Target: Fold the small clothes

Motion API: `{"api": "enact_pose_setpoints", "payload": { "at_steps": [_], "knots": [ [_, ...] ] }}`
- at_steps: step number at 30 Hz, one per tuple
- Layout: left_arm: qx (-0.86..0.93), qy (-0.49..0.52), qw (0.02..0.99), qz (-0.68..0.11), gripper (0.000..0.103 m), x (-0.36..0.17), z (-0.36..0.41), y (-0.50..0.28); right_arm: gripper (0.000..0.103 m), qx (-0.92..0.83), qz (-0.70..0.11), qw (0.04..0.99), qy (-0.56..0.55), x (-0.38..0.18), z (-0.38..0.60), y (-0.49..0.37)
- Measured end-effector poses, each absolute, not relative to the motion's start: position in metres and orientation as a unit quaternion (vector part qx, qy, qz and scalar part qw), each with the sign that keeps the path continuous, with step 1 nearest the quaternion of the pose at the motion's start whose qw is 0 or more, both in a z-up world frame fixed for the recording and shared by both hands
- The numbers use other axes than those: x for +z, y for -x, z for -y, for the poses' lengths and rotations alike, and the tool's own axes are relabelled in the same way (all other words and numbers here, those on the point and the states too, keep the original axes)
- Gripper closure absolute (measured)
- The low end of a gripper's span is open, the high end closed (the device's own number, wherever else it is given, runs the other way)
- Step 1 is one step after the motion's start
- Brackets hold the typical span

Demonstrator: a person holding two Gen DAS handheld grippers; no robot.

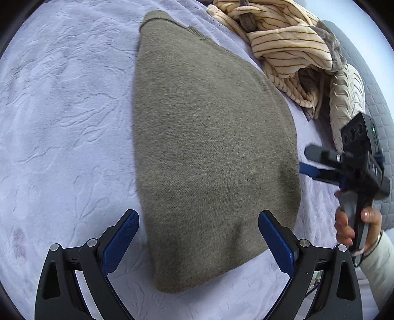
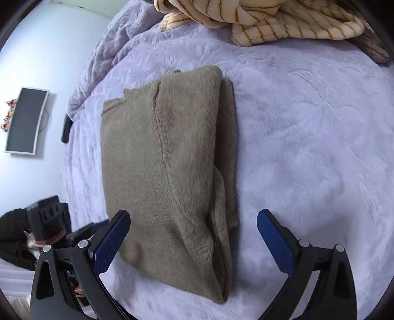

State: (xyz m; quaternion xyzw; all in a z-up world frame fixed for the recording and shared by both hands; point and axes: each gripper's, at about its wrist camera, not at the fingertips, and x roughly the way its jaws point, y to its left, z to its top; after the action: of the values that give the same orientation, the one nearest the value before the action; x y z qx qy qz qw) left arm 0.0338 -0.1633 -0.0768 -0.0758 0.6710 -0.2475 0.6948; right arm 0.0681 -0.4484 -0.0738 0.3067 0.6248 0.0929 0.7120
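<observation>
A folded olive-brown knit garment lies flat on the lavender bed cover; it also shows in the right wrist view, with its layered fold edge on the right side. My left gripper is open and empty, its fingers straddling the garment's near end from above. My right gripper is open and empty, hovering over the garment's near end. The right gripper also shows in the left wrist view at the garment's right edge, held by a hand.
A heap of cream striped clothes lies at the back right of the bed, also seen in the right wrist view. A wall monitor hangs to the left. The lavender cover stretches to the right of the garment.
</observation>
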Motion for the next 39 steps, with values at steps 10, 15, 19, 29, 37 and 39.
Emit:
{"api": "enact_pose_setpoints", "payload": {
  "at_steps": [10, 15, 19, 29, 37, 39],
  "knots": [
    [-0.252, 0.093, 0.685, -0.677, 0.005, -0.088, 0.175, -0.045, 0.0, 0.167, -0.602, 0.671, -0.4, -0.111, 0.458, -0.119],
    [-0.26, 0.085, 0.696, -0.664, 0.005, -0.081, 0.175, -0.041, 0.0, 0.191, -0.603, 0.665, -0.398, -0.112, 0.444, -0.138],
    [-0.255, 0.077, 0.695, -0.668, 0.005, -0.097, 0.174, -0.041, 0.0, 0.217, -0.6, 0.669, -0.381, -0.109, 0.433, -0.148],
    [-0.248, 0.098, 0.698, -0.664, 0.022, -0.097, 0.166, -0.038, 0.033, 0.171, -0.62, 0.659, -0.391, -0.135, 0.433, -0.149],
    [-0.273, 0.118, 0.707, -0.642, 0.058, -0.065, 0.143, -0.03, 0.057, 0.182, -0.586, 0.655, -0.44, -0.114, 0.445, -0.126],
    [-0.278, 0.121, 0.708, -0.637, 0.058, -0.053, 0.141, -0.023, 0.057, 0.188, -0.578, 0.655, -0.448, -0.105, 0.441, -0.122]
  ]
}}
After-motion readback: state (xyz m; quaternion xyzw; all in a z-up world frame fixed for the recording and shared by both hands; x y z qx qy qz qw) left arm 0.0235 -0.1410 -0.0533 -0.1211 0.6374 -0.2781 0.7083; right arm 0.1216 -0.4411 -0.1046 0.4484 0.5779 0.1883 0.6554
